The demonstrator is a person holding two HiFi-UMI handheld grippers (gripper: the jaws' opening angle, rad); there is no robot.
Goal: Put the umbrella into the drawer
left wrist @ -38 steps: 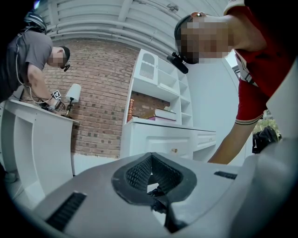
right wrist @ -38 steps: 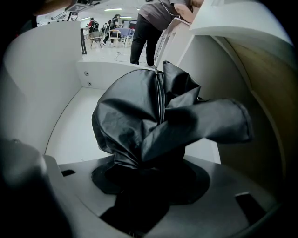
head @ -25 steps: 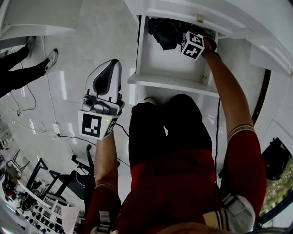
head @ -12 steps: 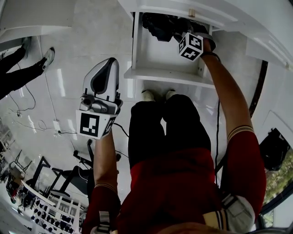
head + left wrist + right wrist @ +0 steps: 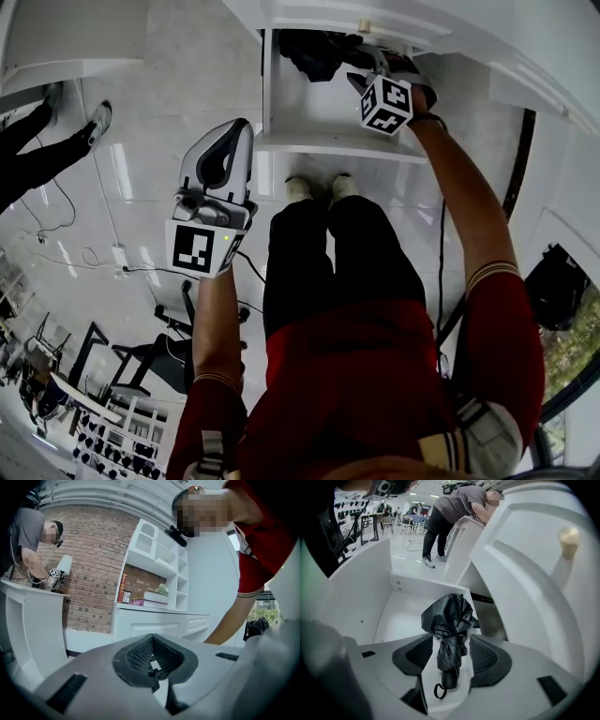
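Observation:
The black folded umbrella lies inside the open white drawer, at its far end. In the right gripper view the umbrella rests on the drawer floor, handle and loop toward me. My right gripper hangs above it, pointing steeply down; its jaws are closing, with gaps on both sides of the umbrella and no pad touching it. In the head view the right gripper is over the drawer's right side. My left gripper hovers over the floor left of the drawer, shut and empty.
A round knob sits on the white cabinet front above the drawer. My legs and shoes stand just before the drawer front. Another person's feet are at far left. A white bookshelf and counter stand across the room.
My right gripper has lifted up and away from the umbrella, which stays lying in the drawer. The left gripper has risen a little.

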